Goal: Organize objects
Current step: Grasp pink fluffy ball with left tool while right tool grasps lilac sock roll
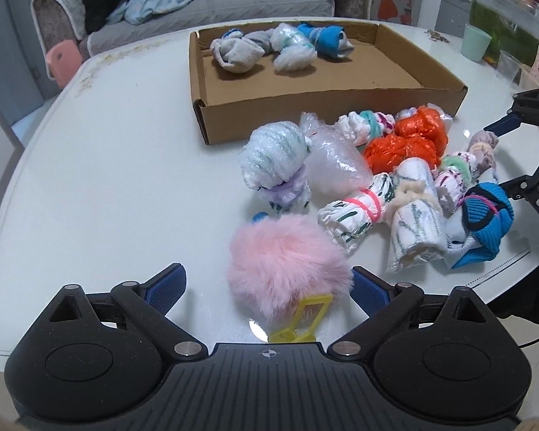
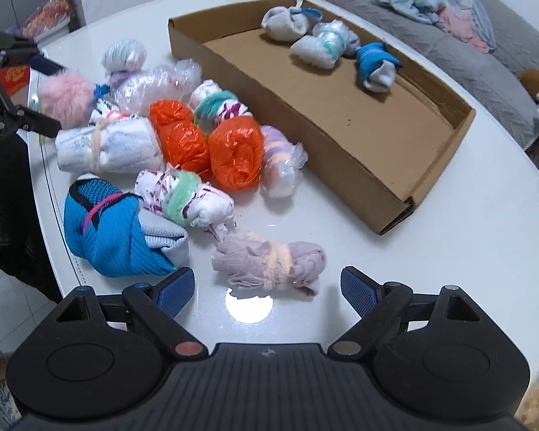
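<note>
Three rolled bundles are already lying in the cardboard box [image 1: 327,97], while about a dozen are still waiting on the bench [image 1: 107,161] just beside it. The left gripper [image 1: 269,287] is hanging spread around a pink fluffy ball [image 1: 287,273]; the right gripper [image 2: 266,287] is gaping wide over a lilac sock roll [image 2: 269,265], neither pinching yet.

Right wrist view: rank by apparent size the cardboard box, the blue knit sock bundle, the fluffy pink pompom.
1. Brown cardboard box, largest by far.
2. Blue knit sock bundle.
3. Fluffy pink pompom, smallest, but it lies farther from the camera than the bundle, so that gap is unsure.
</note>
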`<state>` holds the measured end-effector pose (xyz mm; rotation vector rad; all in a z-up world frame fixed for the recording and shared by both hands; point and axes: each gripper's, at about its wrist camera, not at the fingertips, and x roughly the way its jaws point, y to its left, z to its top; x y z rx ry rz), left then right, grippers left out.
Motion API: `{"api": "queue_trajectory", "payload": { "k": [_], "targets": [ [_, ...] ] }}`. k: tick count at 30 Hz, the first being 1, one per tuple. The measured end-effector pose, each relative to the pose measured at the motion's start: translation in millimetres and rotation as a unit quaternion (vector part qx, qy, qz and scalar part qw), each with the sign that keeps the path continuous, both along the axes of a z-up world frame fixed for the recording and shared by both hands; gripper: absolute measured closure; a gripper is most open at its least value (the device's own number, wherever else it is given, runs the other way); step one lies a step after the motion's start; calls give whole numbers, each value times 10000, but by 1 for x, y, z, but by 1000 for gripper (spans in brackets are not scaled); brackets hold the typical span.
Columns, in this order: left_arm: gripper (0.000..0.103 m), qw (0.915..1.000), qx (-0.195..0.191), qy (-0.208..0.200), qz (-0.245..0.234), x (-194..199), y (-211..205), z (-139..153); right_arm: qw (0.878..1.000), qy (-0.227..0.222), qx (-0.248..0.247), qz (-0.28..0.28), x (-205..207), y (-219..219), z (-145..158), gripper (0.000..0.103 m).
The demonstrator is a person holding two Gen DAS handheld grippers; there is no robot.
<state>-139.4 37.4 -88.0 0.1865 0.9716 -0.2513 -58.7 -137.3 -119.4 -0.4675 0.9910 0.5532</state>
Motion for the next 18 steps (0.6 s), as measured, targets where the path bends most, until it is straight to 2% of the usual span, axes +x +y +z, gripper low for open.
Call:
{"api": "queue_trajectory", "payload": {
  "k": [8,11,13,15,18],
  "targets": [
    [8,10000,-7,54,21,5,-2,-1,9999,43,20,-151,2,-4,-1,19],
    [19,9999,-55,103,16,7,-2,-2,9997,4,49,-244,5,-6,1,25],
    [34,9998,-76,153,36,8,-1,-4,9995,22,54,-296,9,-8,1,31],
    [35,9998,-114,148,59,7,1,-4,9994,63,90,-342,12,-8,1,41],
    [40,9998,-122,128,51,7,1,-3,9991,110,150,-373,14,-10,3,43]
  ]
}}
